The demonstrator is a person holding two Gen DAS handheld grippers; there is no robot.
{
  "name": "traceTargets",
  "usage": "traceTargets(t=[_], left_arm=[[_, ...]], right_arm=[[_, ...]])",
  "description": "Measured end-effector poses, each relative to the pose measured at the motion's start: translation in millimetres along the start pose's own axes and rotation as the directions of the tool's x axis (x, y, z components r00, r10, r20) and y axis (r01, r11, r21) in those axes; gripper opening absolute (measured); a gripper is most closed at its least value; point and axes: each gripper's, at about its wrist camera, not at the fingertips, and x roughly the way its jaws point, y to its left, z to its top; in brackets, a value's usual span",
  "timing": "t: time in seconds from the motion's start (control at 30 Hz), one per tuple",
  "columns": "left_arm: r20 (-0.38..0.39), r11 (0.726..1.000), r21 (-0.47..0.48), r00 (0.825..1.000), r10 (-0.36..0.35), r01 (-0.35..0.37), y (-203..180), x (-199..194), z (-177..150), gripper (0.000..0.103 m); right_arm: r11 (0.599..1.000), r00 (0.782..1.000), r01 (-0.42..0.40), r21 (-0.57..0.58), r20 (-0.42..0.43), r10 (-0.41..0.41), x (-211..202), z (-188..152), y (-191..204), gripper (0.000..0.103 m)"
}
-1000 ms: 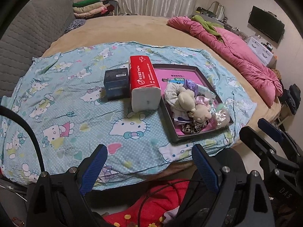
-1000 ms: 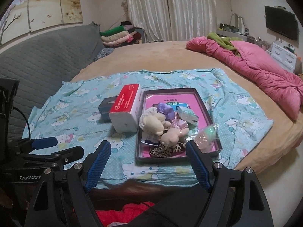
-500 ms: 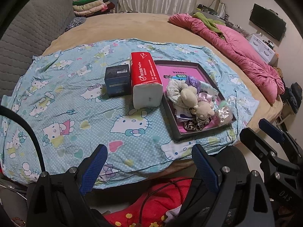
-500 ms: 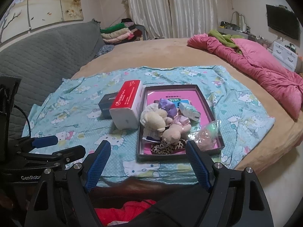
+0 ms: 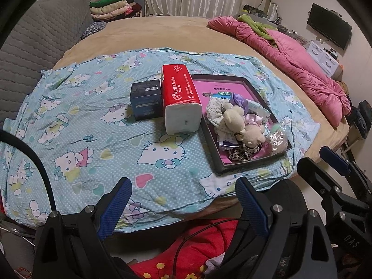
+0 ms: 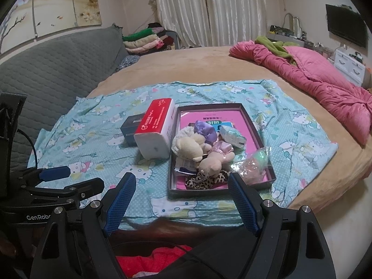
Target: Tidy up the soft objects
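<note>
**Both tongs wide and bare, soft things heaped in the tray**

The left tongs (image 5: 183, 200) hang at the near edge of the bed, blades spread wide, nothing between them. The right tongs (image 6: 182, 197) match: fully apart, gripping nothing, low before the tray (image 6: 253, 125).

Outward now. On the cartoon-cat sheet (image 5: 76, 121) the tray holds a jumble: two cream plush toys (image 6: 197, 151), a purple scrunchie (image 6: 205, 130), a leopard-print band (image 6: 204, 180), a crinkly clear bag (image 6: 254, 162) and a small wrapped pack (image 6: 232, 136). A red tissue pack (image 5: 180, 93) lies just left of the tray, touching a dark box (image 5: 146, 100).

Step in hand? My read: this fits either a pile awaiting sorting or one already gathered there; the frames don't settle it. Any pick here calls for a gentle, centred pinch, since plush squashes.

Writing: "GenRobo…" shows on the left tongs' body, "DAS" on the right's; the tissue print is too small to read.
</note>
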Motion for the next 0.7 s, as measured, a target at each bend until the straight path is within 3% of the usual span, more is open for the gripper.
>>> traceTargets(t=[0.7], left_arm=[[-0.004,1.000,0.002,1.000,0.002,-0.002,1.8,1.6,0.1,0.090]], right_arm=[[1.000,1.000,0.002,0.001,0.001,-0.002,-0.6,0.0,-0.5,0.082]])
